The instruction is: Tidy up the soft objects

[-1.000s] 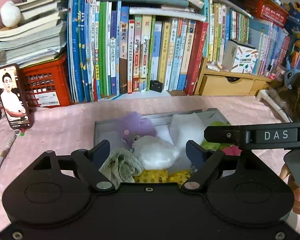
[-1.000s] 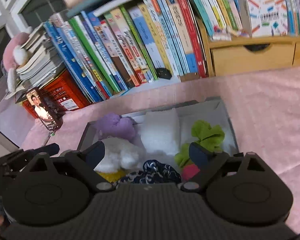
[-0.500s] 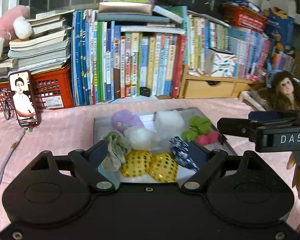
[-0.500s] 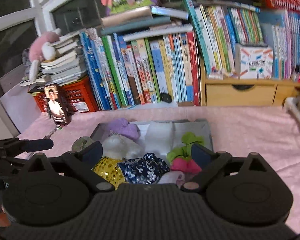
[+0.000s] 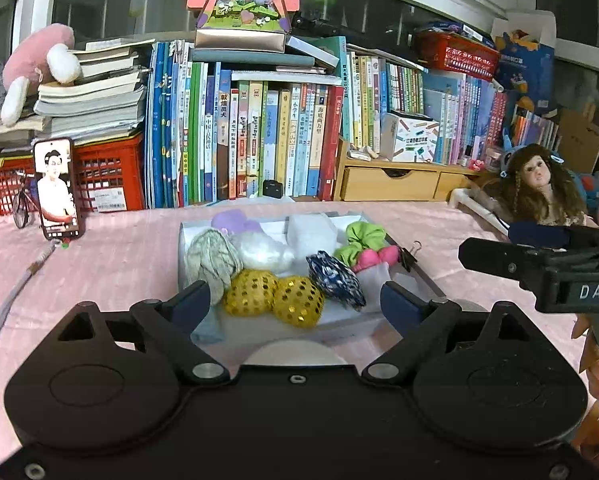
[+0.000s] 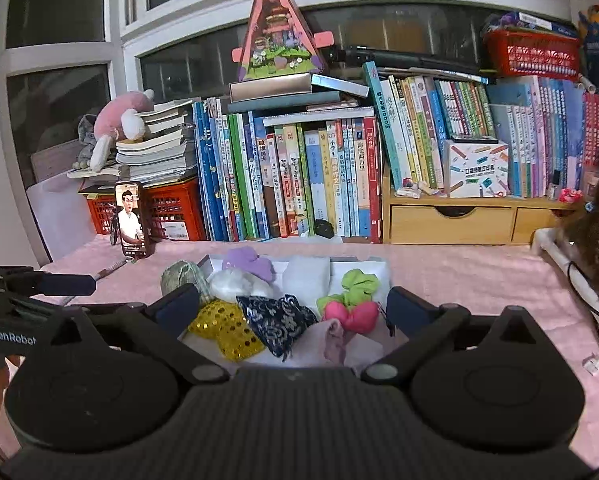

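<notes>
Pink tablecloth [image 5: 119, 256]: doll's face [image 5: 539, 172] only left view.

The grey tray [image 5: 427, 280] holds two gold sequinned pouches [image 5: 275, 298], one navy patterned pouch [image 5: 335, 278], two white items [image 5: 263, 250], and one each of purple [image 5: 235, 221], green [image 5: 363, 238], pink [image 5: 375, 258].

Grey tray [image 5: 427, 280] on pink cloth, crowded with soft objects. Gold sequin pouches [image 5: 273, 298] at 6 o'clock edge, touching. Navy patterned pouch [image 5: 335, 278] just right of them. Grey-green cloth bundle [image 5: 213, 258] at 9. Purple plush [image 5: 231, 220] at 11. White fluffy ball [image 5: 261, 250] centre. Green scrunchie [image 5: 359, 236] and pink scrunchie [image 5: 375, 258] at 3.
</notes>
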Demonstrator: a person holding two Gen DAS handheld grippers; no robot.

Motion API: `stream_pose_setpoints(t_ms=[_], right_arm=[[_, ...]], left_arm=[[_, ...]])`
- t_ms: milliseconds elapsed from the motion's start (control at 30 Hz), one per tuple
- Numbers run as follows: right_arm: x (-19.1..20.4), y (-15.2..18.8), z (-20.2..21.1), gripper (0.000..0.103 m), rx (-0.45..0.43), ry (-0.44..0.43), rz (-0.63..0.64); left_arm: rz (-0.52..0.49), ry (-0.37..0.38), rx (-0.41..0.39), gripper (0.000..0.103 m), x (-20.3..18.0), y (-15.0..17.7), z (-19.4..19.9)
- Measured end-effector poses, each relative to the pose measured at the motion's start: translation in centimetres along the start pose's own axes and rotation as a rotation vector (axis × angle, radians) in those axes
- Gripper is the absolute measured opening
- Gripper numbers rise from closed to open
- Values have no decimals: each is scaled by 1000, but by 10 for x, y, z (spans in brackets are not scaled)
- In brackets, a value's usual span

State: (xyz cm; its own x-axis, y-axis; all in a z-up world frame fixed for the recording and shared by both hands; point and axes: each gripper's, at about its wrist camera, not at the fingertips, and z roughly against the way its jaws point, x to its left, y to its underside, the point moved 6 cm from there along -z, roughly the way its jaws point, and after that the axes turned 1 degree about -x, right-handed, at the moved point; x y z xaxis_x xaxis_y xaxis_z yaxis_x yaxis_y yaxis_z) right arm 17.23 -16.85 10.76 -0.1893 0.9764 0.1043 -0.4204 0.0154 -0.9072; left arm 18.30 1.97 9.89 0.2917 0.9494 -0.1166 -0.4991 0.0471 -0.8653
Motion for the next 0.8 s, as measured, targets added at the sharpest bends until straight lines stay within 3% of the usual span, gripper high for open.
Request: stream_pose_setpoints(t_ms=[400,800], right_arm=[[9,32,37,103,-74,40,101],[2,74,52,103,-72,60,34]], left_arm=[[-34,8,-59,95,-20,35,31],[34,-60,-119,97,-14,71,61]])
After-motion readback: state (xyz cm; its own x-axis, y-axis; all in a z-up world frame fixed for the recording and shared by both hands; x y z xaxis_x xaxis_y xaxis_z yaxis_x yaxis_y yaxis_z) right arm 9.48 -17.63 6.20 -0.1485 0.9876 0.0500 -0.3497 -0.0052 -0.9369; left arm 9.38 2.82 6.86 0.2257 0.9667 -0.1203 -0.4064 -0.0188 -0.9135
